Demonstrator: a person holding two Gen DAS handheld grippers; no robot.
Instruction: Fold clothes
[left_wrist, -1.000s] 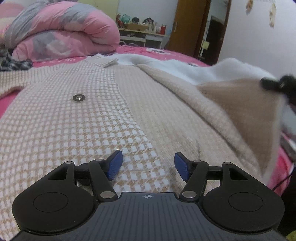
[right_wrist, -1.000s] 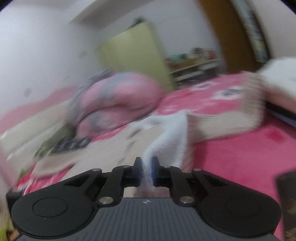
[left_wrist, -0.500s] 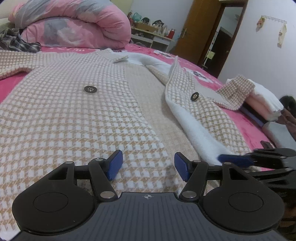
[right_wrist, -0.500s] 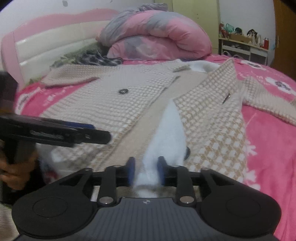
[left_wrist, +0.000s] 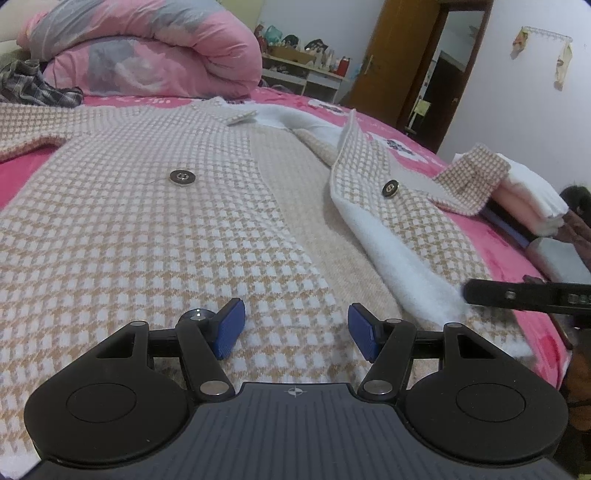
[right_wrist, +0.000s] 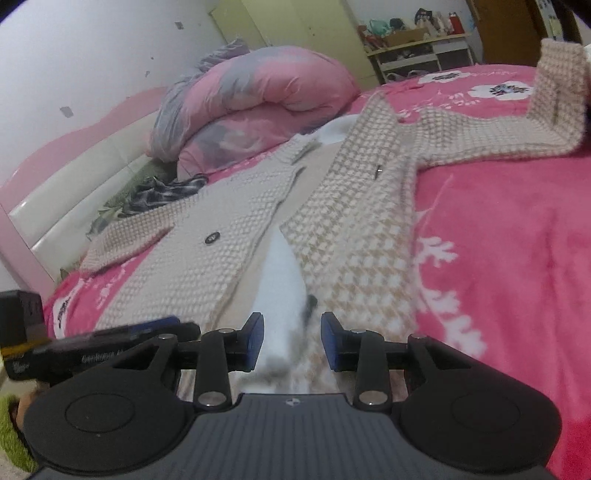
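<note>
left gripper (left_wrist: 295, 326) jaws wide, empty | right gripper (right_wrist: 291, 339) jaws parted, straddling coat (right_wrist: 354, 236) hem

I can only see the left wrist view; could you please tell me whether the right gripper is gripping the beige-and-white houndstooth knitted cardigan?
Observer: No. The right gripper is open; the white fleece lining of the houndstooth cardigan lies unclamped between its jaws.
Operator: Thank you. What stands behind the dark plaid garment on my left?
Observer: A pink headboard with a white padded panel, which your view cuts off.
</note>
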